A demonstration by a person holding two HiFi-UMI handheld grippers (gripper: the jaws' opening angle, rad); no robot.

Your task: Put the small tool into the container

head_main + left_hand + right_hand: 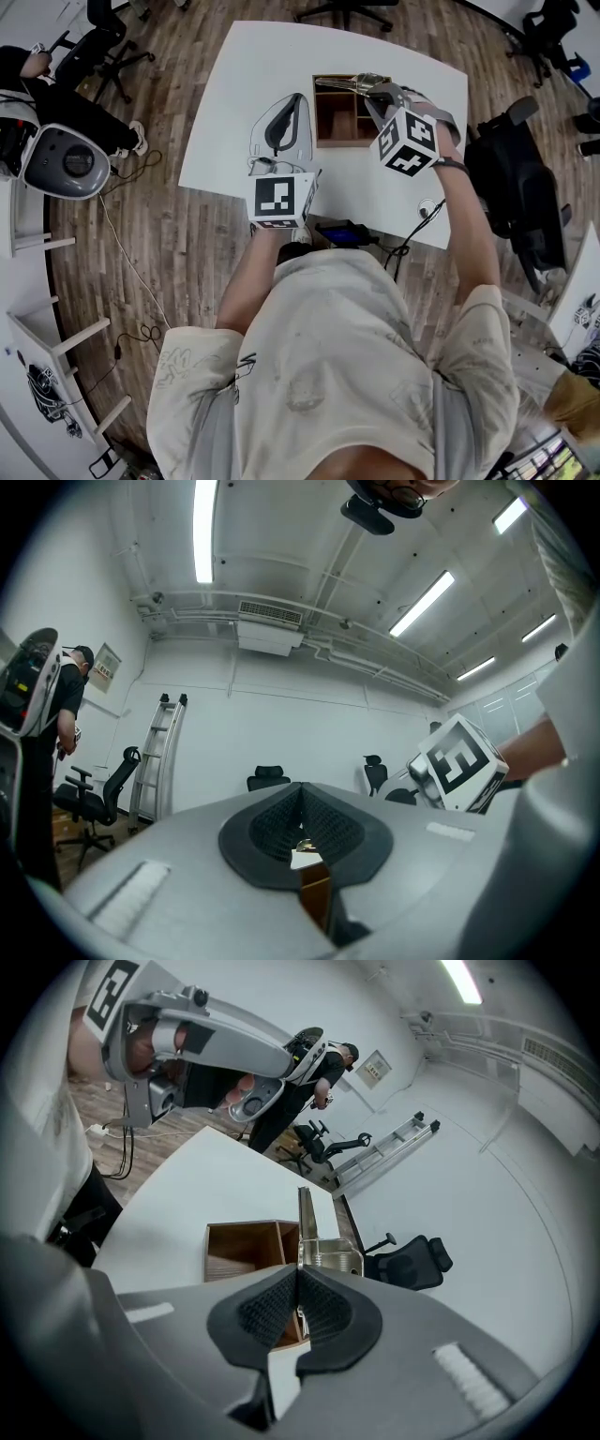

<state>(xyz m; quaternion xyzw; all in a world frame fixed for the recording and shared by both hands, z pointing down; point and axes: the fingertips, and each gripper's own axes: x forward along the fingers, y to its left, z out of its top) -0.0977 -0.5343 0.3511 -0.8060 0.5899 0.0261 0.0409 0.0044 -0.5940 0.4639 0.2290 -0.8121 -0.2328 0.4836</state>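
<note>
A brown wooden container (341, 114) with two compartments stands at the far middle of the white table (412, 70). My right gripper (373, 91) is shut on the small silver metal tool (345, 82) and holds it over the container's far rim. In the right gripper view the tool (323, 1252) sticks out past the shut pads (272, 1309), above the container (246, 1246). My left gripper (296, 99) rests left of the container with its jaws shut. In the left gripper view, the left gripper (302, 801) points up at the room and shows nothing held.
A black device (342, 232) and cables lie at the table's near edge, with a small white round thing (428, 206) to the right. Office chairs (516, 178) stand around the table. A grey-and-white machine (61, 161) and a person (37, 70) are at the left.
</note>
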